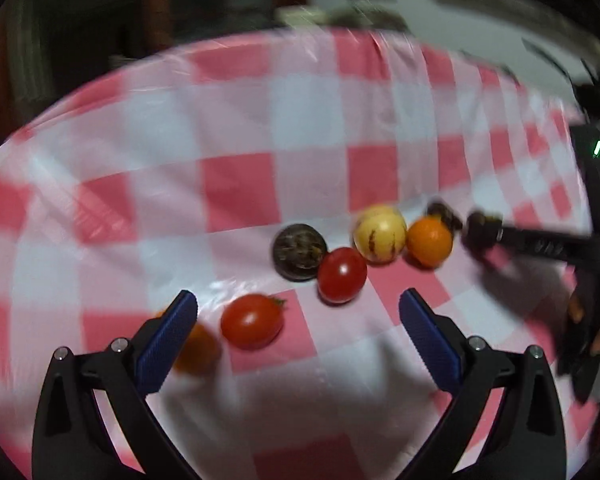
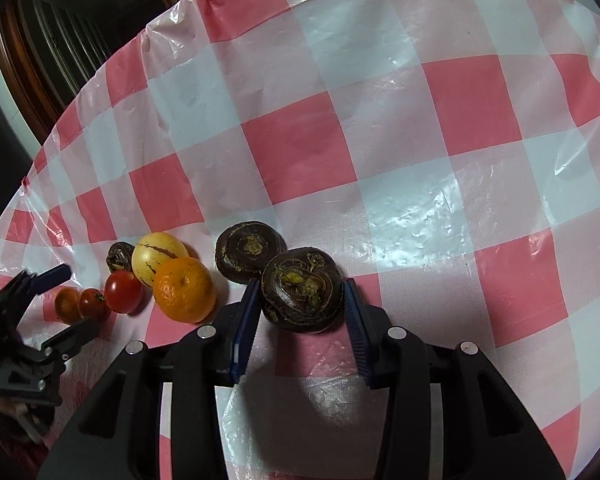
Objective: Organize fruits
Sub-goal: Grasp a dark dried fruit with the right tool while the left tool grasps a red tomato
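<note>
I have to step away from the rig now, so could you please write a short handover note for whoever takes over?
Right gripper: fingers either side of a dark water chestnut; contact unclear, it sits on the checked tablecloth.
Left gripper: open, empty, hovering near a cherry tomato.
Row so far: small orange fruit, two tomatoes, yellow striped fruit, orange, with another chestnut beside it and a third behind.
Left: place the chestnut in the right gripper, then tidy the line.
</note>
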`<action>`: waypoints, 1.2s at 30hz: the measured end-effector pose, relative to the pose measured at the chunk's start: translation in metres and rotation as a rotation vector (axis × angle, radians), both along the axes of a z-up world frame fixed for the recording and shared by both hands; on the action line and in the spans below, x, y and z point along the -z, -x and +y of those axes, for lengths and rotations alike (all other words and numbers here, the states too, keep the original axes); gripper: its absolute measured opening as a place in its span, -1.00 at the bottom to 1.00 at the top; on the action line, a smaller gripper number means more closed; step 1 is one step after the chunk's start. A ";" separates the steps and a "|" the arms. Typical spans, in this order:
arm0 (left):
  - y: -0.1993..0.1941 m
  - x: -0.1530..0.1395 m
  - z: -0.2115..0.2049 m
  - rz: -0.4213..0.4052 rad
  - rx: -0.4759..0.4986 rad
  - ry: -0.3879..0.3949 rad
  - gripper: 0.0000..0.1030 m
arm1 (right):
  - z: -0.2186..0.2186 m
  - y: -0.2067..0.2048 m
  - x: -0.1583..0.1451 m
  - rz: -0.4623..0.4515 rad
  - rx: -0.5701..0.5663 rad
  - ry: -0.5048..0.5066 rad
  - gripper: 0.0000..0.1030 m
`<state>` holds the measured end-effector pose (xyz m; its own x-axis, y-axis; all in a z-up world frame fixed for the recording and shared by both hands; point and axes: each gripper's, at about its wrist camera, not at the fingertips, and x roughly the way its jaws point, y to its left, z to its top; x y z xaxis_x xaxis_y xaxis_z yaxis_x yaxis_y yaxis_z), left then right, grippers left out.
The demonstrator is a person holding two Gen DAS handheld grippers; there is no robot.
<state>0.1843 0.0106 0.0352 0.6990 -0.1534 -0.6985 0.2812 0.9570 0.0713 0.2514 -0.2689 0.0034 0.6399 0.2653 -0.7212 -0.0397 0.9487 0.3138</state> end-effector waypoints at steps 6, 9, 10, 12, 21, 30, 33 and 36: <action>-0.033 0.012 0.009 0.117 0.185 -0.092 0.86 | 0.018 -0.005 0.005 0.003 -0.001 0.014 -0.19; -0.041 0.024 0.015 0.180 0.239 -0.092 0.61 | 0.021 -0.006 0.004 0.003 -0.001 0.020 -0.19; -0.041 0.027 0.012 0.174 0.258 -0.116 0.57 | 0.020 -0.006 0.004 0.003 -0.001 0.021 -0.19; -0.042 0.030 0.008 0.186 0.287 -0.123 0.39 | 0.020 -0.005 0.003 0.003 -0.001 0.025 -0.19; -0.034 0.025 0.012 0.181 0.272 -0.106 -0.34 | 0.015 -0.004 0.004 -0.001 -0.003 -0.009 -0.19; 0.027 0.027 -0.027 0.164 0.247 -0.024 -0.34 | 0.012 -0.005 0.005 0.000 -0.002 -0.001 -0.19; 0.031 0.030 -0.026 0.153 0.224 -0.031 -0.26 | 0.012 -0.005 0.005 -0.001 -0.002 0.002 -0.19; 0.036 0.035 -0.023 0.140 0.194 -0.050 0.34 | 0.011 -0.005 0.005 -0.001 -0.002 0.002 -0.19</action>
